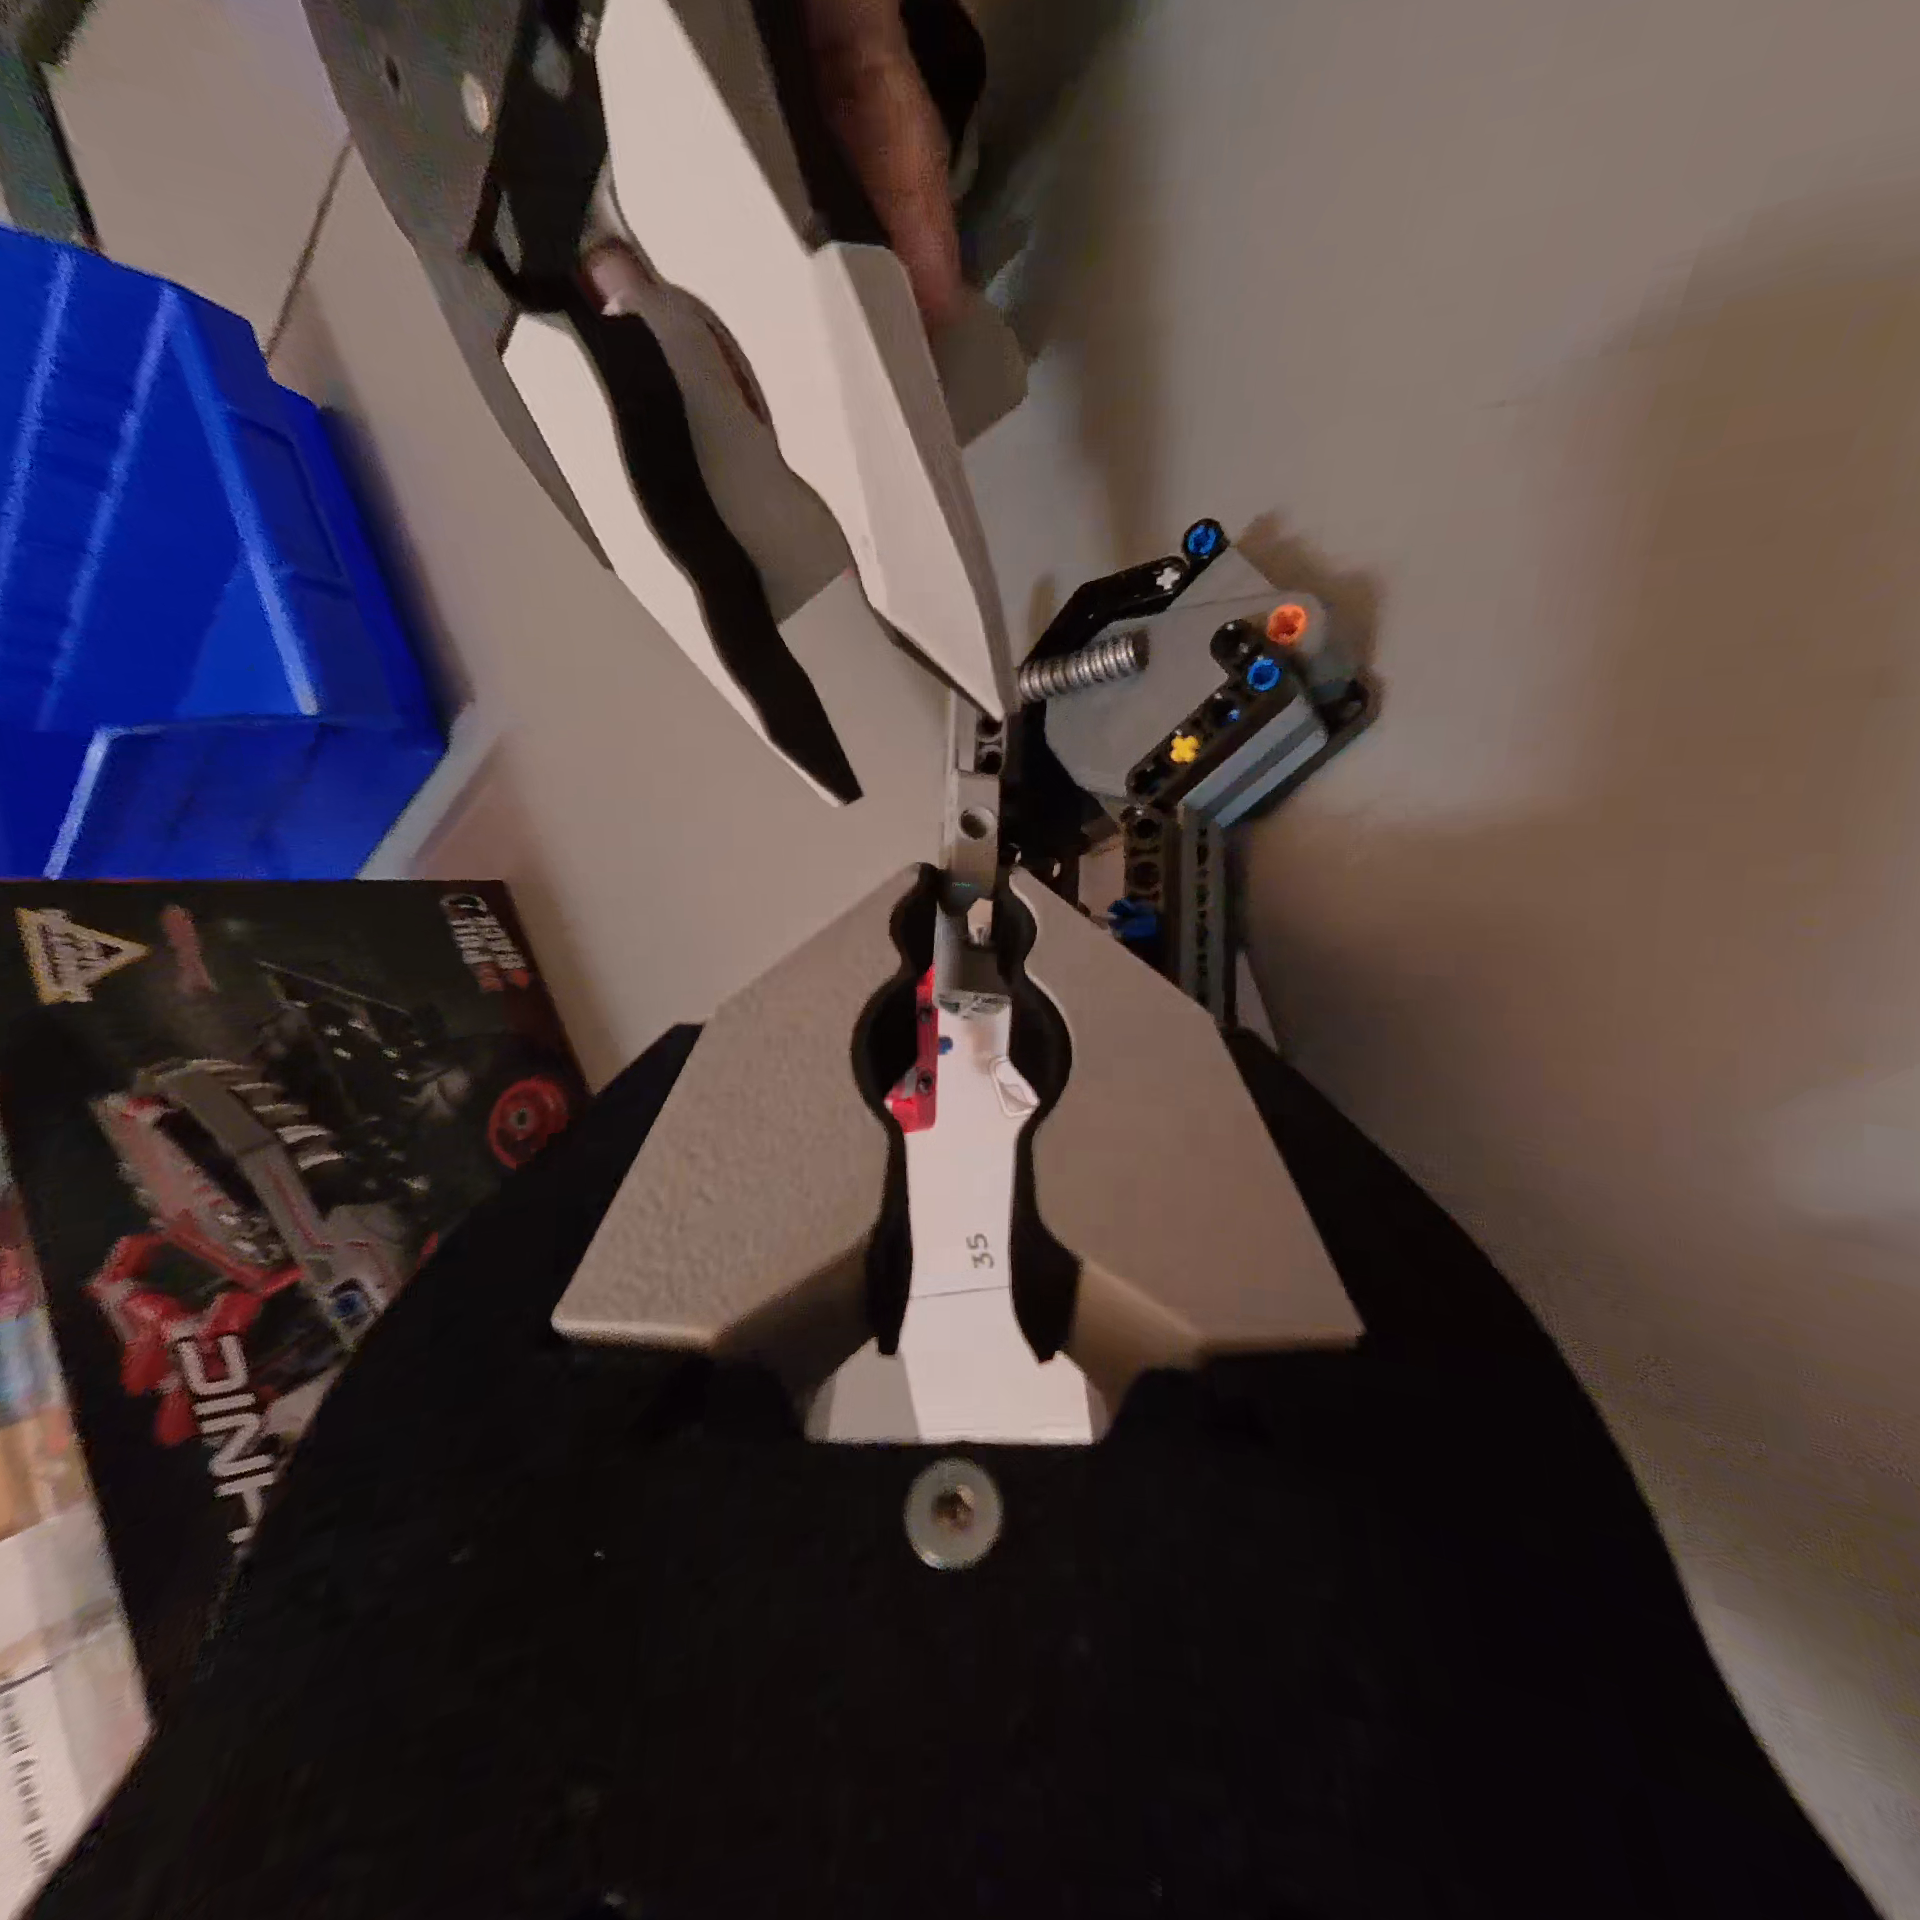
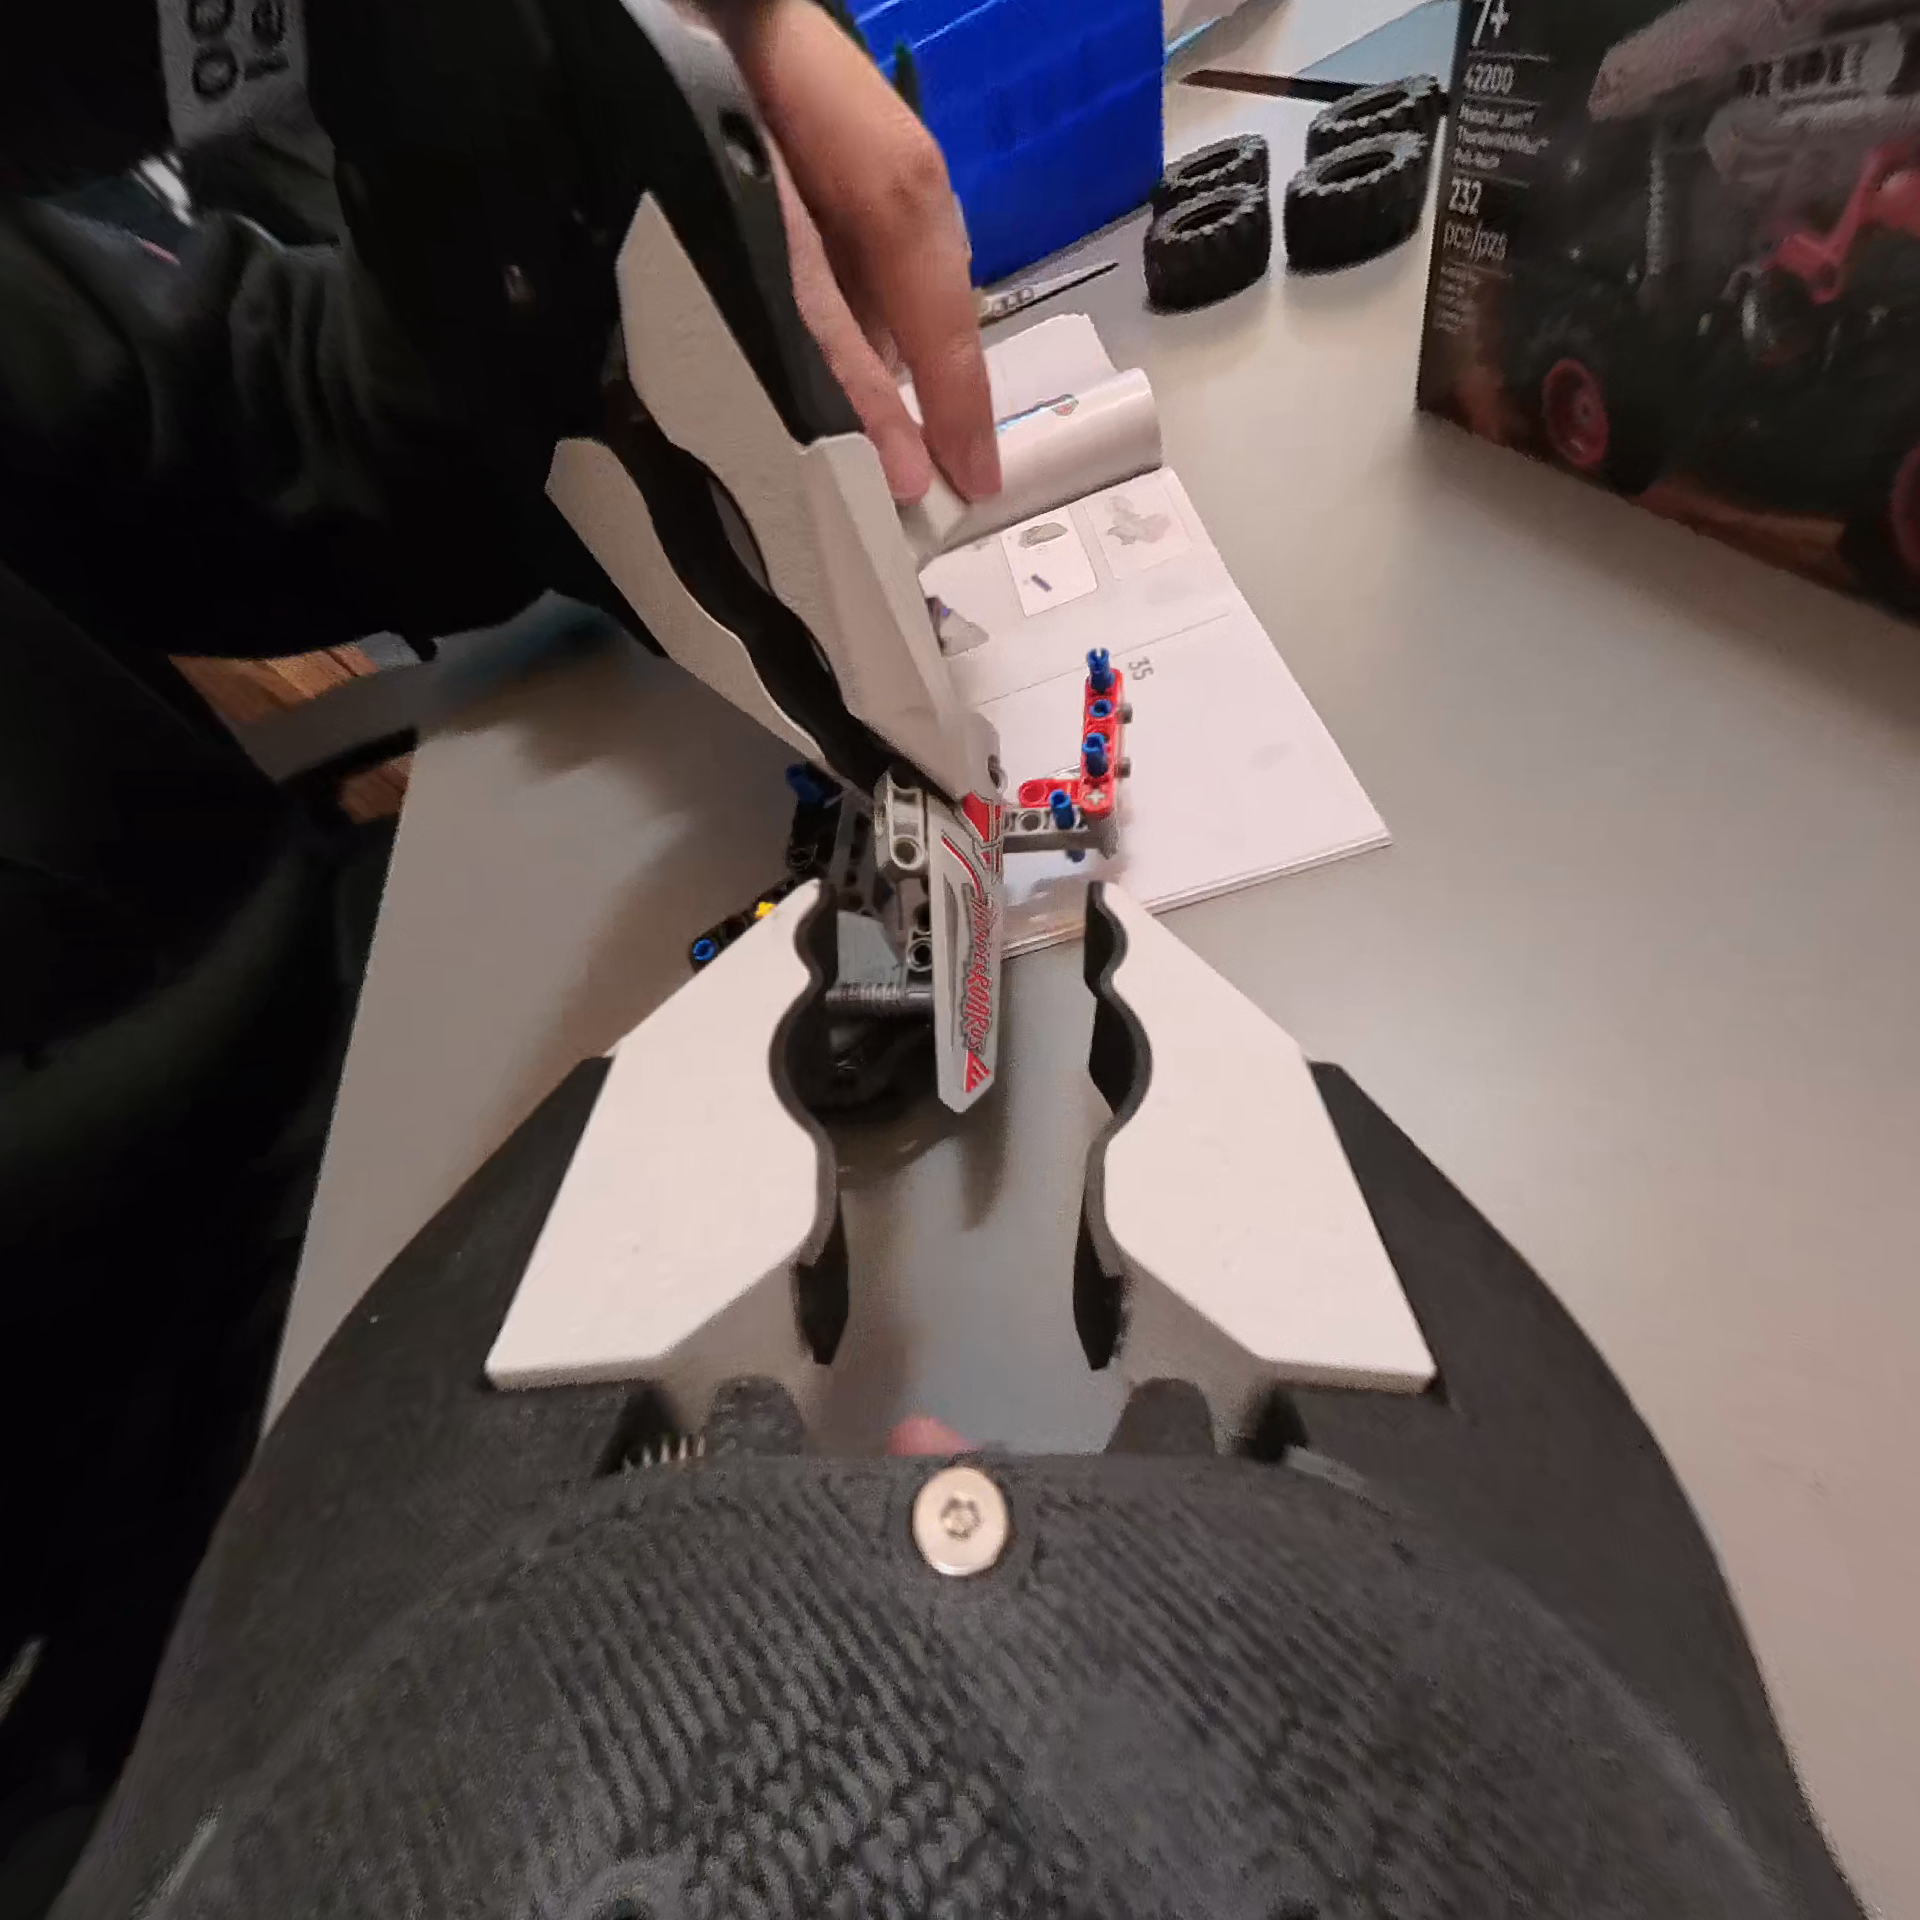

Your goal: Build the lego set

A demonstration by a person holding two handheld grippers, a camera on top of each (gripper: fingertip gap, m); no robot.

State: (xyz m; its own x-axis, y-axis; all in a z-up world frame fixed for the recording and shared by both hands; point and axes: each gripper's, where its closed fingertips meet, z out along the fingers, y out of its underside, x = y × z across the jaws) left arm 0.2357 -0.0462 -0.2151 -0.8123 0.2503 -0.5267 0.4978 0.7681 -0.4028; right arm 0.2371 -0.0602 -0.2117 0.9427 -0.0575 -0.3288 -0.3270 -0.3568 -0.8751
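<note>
A pale grey worktop (image 2: 1558,935) spreads beneath and beyond the jaws under soft, warm indoor light. Past its near-left edge, left of the jaws, brown wooden floor (image 2: 301,675) shows.

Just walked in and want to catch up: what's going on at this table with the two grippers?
A person is building a toy set with a handheld gripper in each hand. The left gripper is shut on the top of the half-built model, keeping it upright over the table. The right gripper is open, with the model's white panel in its gap, ungripped. An open booklet lies behind; four tires, the box and a blue bin sit farther back.
</note>
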